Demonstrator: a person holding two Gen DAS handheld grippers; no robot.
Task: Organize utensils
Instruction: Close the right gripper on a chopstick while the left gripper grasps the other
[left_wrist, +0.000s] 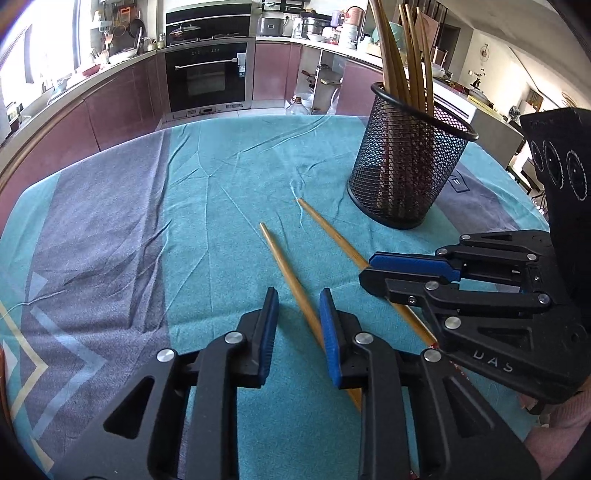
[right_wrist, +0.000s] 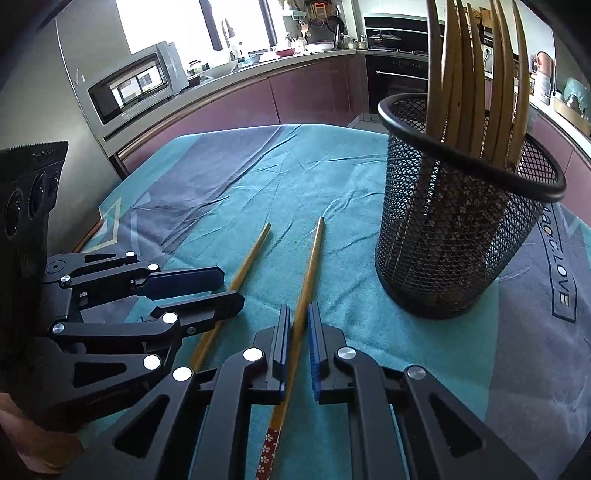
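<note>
Two wooden chopsticks lie on the teal cloth. The left chopstick (left_wrist: 291, 284) (right_wrist: 243, 266) runs between the fingers of my left gripper (left_wrist: 298, 301), whose jaws stand apart around it, not touching. The right chopstick (left_wrist: 332, 236) (right_wrist: 308, 269) runs between the fingers of my right gripper (right_wrist: 298, 314) (left_wrist: 365, 267), whose jaws stand close on either side with a thin gap. A black mesh holder (left_wrist: 402, 166) (right_wrist: 454, 229) with several chopsticks stands upright beyond, to the right. The left gripper also shows in the right wrist view (right_wrist: 231, 286).
The table is covered by a teal and grey cloth (left_wrist: 110, 229) (right_wrist: 207, 184). Kitchen cabinets and an oven (left_wrist: 207, 74) stand behind the table. A microwave (right_wrist: 136, 81) sits at the far left of the right wrist view.
</note>
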